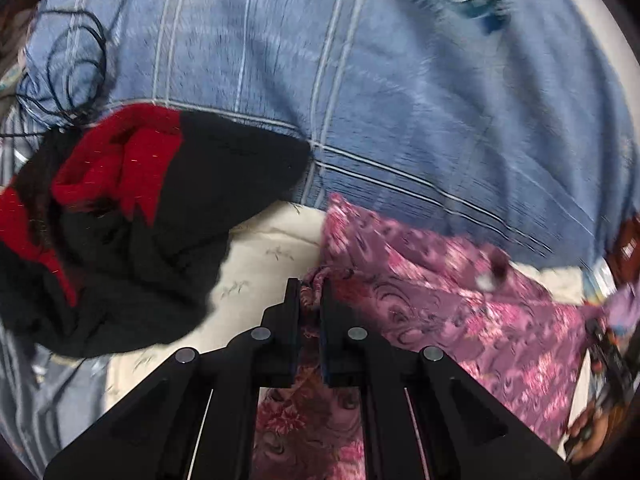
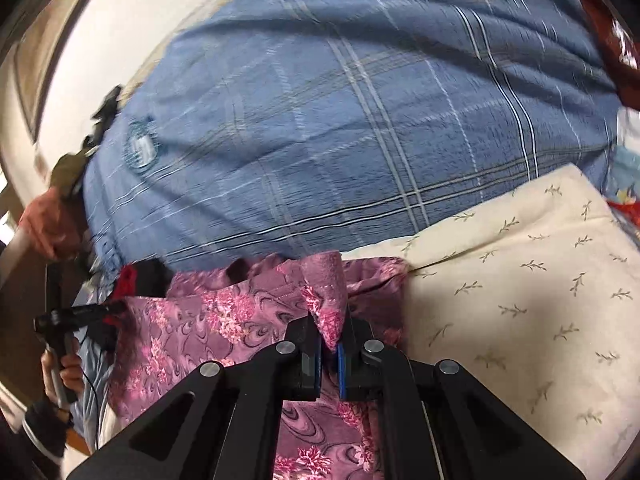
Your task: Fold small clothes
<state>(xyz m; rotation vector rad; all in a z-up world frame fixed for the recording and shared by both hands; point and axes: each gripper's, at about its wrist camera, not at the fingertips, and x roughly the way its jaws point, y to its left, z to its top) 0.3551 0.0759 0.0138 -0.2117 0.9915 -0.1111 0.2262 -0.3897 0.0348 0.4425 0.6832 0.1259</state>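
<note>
Light: soft, even indoor daylight; no glare.
Shadows: faint, beneath the near black gripper frames.
Blur: motion smear on the blue checked cotton bedcover (image 1: 400, 92), worst at far edges.
Distortion: fisheye bowing; dark circular vignette.

Home bedroom: blue checked quilt (image 2: 340, 120), cream sprigged bedding (image 2: 520, 280), strewn clothes (image 1: 140, 220)

left claw (image 1: 311, 292) is clamped on a bunched edge of the pink floral garment (image 1: 460, 304), which spreads off to its right & hangs under it. black & red knit garment (image 1: 132, 224) lies heaped to the claw's upper left, apart from it. cream sheet w/ sprig print (image 1: 260, 256) shows just ahead betw the two. blue plaid blanket (image 1: 360, 92) beyond; dark cord (image 1: 76, 64) coiled far upper left.
</note>
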